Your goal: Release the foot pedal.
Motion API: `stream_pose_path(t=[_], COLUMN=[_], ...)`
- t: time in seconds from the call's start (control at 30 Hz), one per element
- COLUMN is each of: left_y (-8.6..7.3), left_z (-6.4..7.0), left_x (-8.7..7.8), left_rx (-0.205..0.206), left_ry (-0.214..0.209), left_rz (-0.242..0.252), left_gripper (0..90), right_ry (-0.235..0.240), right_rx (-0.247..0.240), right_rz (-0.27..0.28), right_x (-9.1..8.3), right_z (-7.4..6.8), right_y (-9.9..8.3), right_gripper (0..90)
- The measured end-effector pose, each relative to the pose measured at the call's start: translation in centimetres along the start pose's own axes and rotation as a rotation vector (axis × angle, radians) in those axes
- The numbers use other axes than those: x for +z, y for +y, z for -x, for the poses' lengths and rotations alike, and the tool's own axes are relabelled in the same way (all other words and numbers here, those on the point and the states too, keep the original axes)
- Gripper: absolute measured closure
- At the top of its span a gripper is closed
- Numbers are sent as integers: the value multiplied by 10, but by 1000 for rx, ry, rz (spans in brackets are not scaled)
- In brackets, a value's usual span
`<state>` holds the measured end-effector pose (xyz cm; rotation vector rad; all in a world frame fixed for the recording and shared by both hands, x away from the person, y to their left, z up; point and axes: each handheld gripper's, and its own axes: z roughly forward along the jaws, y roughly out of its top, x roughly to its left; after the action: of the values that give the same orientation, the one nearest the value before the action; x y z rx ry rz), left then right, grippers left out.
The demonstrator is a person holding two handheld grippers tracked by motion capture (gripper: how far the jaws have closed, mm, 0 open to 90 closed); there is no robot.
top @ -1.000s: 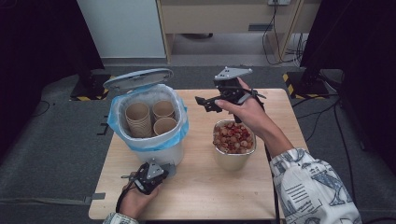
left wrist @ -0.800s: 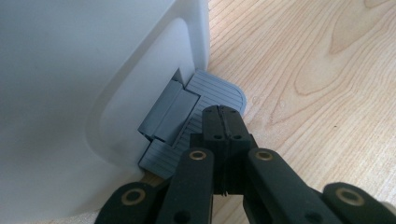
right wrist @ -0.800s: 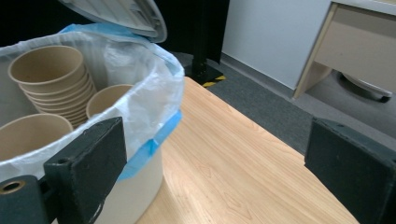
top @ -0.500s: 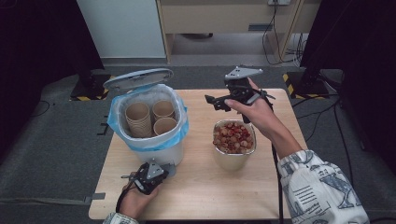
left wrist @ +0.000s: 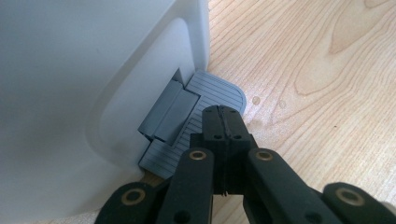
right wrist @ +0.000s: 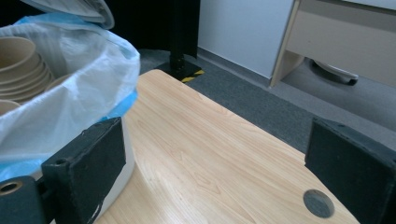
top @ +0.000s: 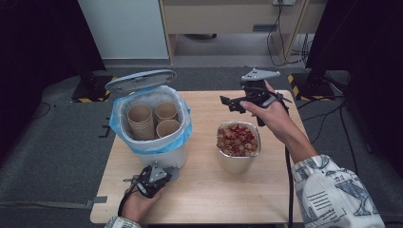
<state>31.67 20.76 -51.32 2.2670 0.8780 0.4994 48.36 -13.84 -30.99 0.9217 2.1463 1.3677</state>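
Note:
A white pedal bin (top: 161,154) with a blue bag liner (top: 183,130) stands on the left of the wooden table (top: 204,190). Its grey lid (top: 140,80) is raised, and paper cups (top: 141,118) are stacked inside. My left gripper (top: 164,173) is shut, its tips resting on the bin's grey ribbed pedal (left wrist: 212,88) at the base; in the left gripper view the left gripper (left wrist: 225,116) has its jaws closed together. My right gripper (top: 225,102) is held above the table's far right, pointing toward the bin; in the right gripper view the right gripper (right wrist: 219,168) is wide open and holds nothing.
A metal pot (top: 236,161) full of reddish-brown food pieces (top: 237,140) sits right of the bin, below my right hand. In the right gripper view the bin's liner (right wrist: 79,93) and cups (right wrist: 21,65) lie at left. Grey carpet and cabinets lie beyond the table's far edge.
My right gripper has drifted slightly right and upward, away from the bin. The left gripper stays on the pedal and the lid stays raised.

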Motion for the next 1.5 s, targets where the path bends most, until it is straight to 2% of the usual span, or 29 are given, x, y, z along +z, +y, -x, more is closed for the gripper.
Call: stream_pose_path(t=[0.37,0.47,0.57,0.67,0.77,0.9,1.03,1.2,1.33,1.5], left_y=[0,0,-3,-7,-12,-19,-23,-27,-30,-33], left_z=[0,0,0,2,2,-2,-12,-19,-24,-30], left_x=[0,-3,-11,-24,-40,-52,-53,-54,-54,-53], left_rx=[-5,-12,-40,-75,-120,-171,-226,-272,-296,-323], left_ry=[-3,7,-7,-14,-10,7,57,98,113,153], left_rz=[2,0,6,36,81,112,110,97,93,93], left_gripper=[896,866,801,760,727,666,561,433,364,248], right_ry=[-39,-45,-57,-72,-85,-106,-119,-137,-145,-147], right_rx=[23,29,38,43,52,74,83,99,105,108], right_rz=[-15,-12,-14,-19,-20,-22,-23,-28,-26,-25], right_x=[-9,-11,-15,-19,-24,-30,-33,-37,-39,-42], right_z=[18,22,28,35,42,51,58,66,70,72], right_y=[-16,-18,-22,-26,-31,-37,-42,-46,-48,-50], right_gripper=[52,52,52,52,51,51,51,50,50,49])
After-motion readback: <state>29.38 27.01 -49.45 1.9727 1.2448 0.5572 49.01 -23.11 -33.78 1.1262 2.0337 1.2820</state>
